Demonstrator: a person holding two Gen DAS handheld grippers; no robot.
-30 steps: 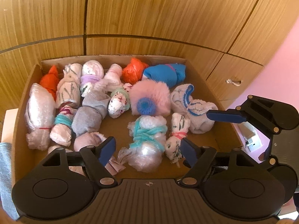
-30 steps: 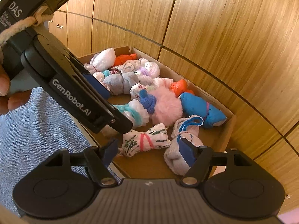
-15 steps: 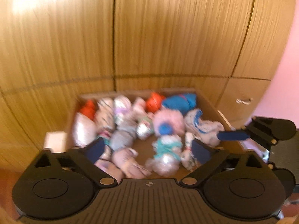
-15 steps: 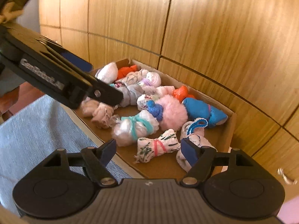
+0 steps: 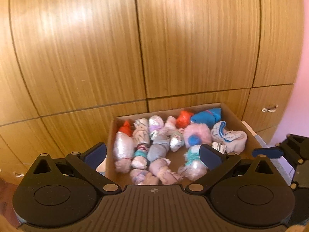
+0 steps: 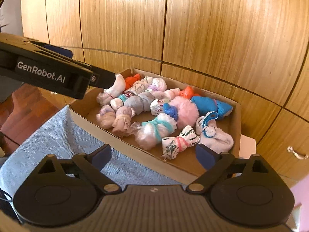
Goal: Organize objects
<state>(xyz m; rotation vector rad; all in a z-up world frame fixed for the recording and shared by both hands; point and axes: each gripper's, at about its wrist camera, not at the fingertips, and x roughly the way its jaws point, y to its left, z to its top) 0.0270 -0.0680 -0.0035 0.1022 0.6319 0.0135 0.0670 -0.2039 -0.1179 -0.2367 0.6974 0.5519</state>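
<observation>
Wooden cabinet doors (image 5: 96, 48) fill the background beyond both grippers. Ahead of and below them a cardboard box (image 6: 236, 116) sits against those doors, holding the sock bundles (image 6: 154, 114) in a loose cluster. A blue-grey cloth (image 6: 58, 141) lies under the box's near edge, just before the right gripper (image 6: 153, 155). Its jaws are opening, nothing between them. The left gripper (image 5: 153, 153) is spread wide and empty, raised above the box.
</observation>
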